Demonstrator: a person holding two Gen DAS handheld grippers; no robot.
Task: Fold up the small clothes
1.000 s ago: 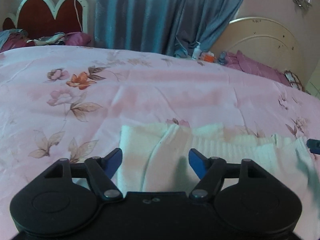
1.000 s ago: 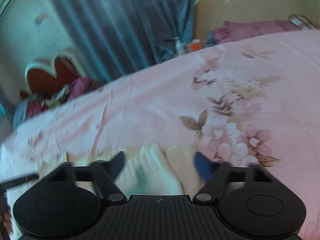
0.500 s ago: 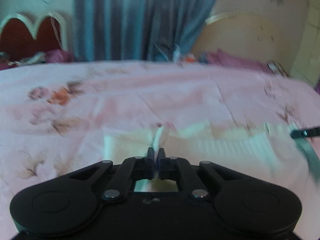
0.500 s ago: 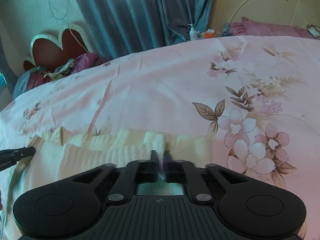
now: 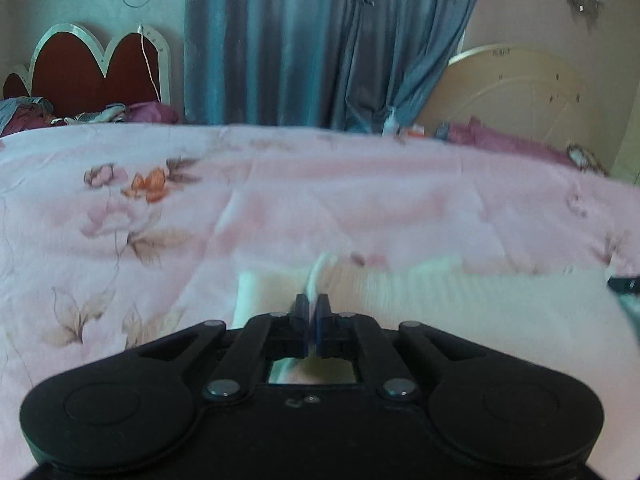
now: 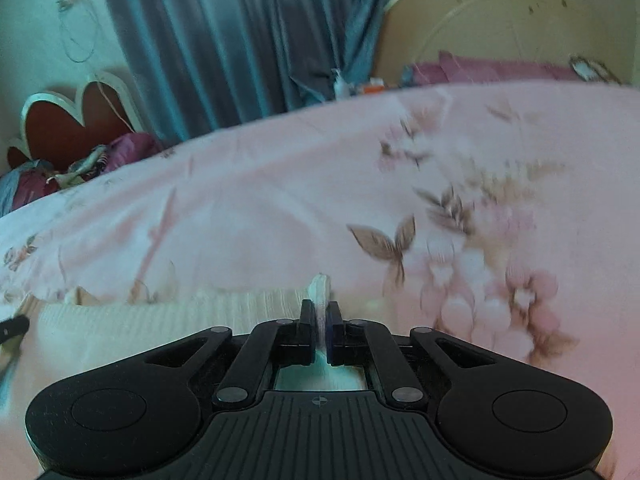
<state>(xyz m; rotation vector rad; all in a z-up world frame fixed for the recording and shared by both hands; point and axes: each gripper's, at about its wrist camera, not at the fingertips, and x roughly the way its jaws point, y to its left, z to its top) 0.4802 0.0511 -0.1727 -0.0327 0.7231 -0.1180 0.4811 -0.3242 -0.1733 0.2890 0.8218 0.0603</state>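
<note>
- The left gripper (image 5: pixel 312 312) has its jaws clamped on a raised pinch near the left end of the cream knit garment (image 5: pixel 460 300), lying on the pink floral bedsheet (image 5: pixel 280 208).
- The right gripper (image 6: pixel 319 316) pinches the opposite end, so the 2 grips can probably carry that edge over evenly.

Blue-grey curtain (image 5: pixel 304 40), red scalloped headboard (image 5: pixel 92 68), pink floral bedspread (image 5: pixel 320 200)
</note>
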